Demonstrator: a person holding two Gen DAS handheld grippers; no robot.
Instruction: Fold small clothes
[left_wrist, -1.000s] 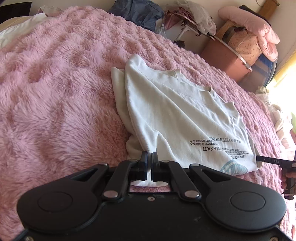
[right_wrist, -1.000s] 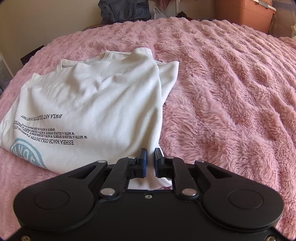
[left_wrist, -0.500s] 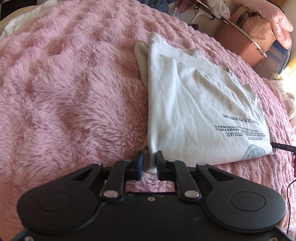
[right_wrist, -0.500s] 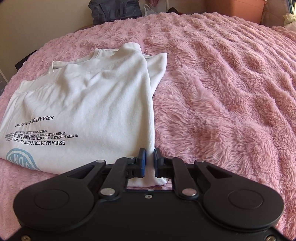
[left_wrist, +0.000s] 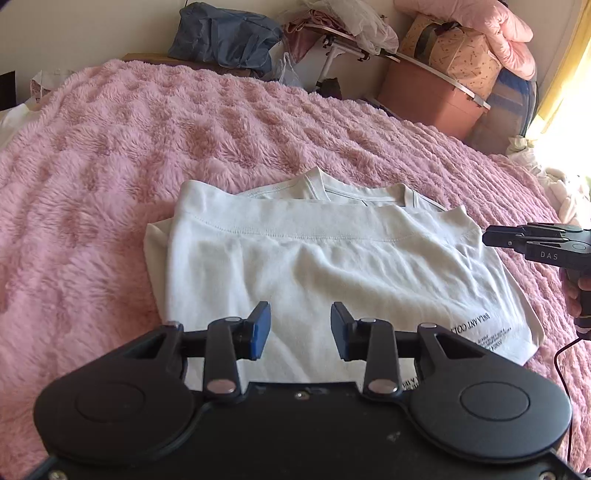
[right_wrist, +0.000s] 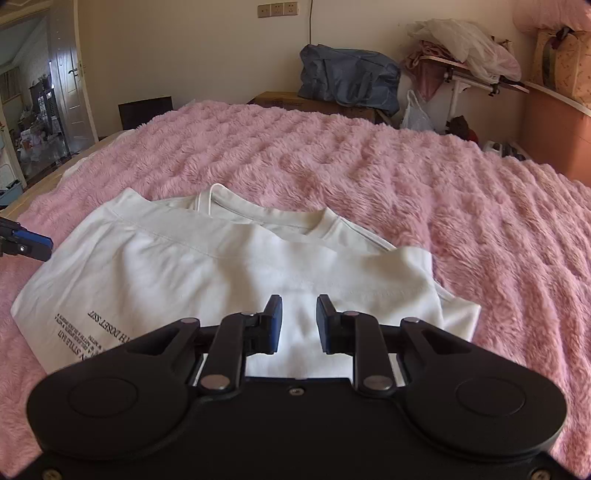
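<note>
Left gripper (left_wrist: 299, 330) half open, jaws just parted, nothing held. White T-shirt (left_wrist: 325, 269) folded on pink fluffy blanket (left_wrist: 110, 155), long axis running left-right, directly ahead of both grippers, equally near. Right gripper (right_wrist: 298, 324) narrowly open, just released, empty. Beyond: blue bag (right_wrist: 347, 81), cluttered shelf, pink storage box (left_wrist: 428, 96).

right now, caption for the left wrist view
Open left gripper over a folded white t-shirt on the pink blanket.

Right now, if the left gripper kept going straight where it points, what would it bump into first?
Probably the white T-shirt. The left gripper points down at its folded cloth, jaws open and empty, having just opened. The pink blanket lies beyond; depth is hard to judge.
</note>
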